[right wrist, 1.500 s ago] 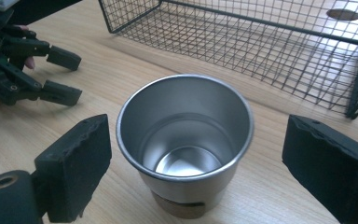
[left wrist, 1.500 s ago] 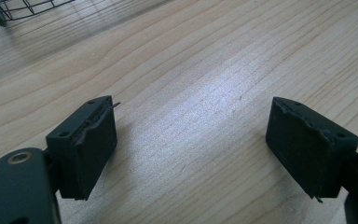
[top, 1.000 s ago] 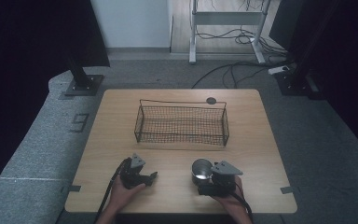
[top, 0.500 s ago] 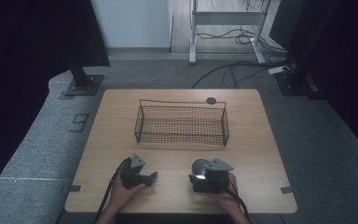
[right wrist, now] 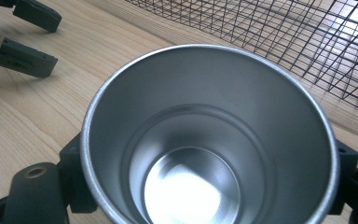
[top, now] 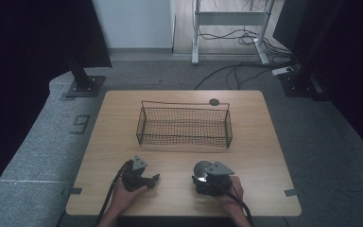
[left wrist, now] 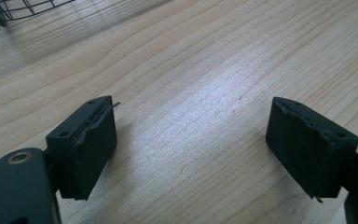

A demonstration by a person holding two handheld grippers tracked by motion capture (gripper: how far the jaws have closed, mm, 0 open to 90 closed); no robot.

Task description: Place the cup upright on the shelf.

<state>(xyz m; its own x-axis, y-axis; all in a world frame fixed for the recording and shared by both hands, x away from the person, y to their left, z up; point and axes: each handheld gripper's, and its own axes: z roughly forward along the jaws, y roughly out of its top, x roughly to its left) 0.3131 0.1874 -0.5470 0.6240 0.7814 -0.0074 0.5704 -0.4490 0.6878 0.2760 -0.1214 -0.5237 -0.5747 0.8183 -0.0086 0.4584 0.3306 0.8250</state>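
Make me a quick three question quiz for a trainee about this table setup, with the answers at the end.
1. True or false: the left gripper has something between its jaws.
2. What does the right gripper hold? A) a glass jar B) a metal cup C) a sponge
3. Fill in: the wire basket stands on the table, on the ____ side of both grippers from the person.

Key:
1. False; its jaws stand apart over bare wood.
2. B; the metal cup sits between the jaws, its inside empty.
3. Far.
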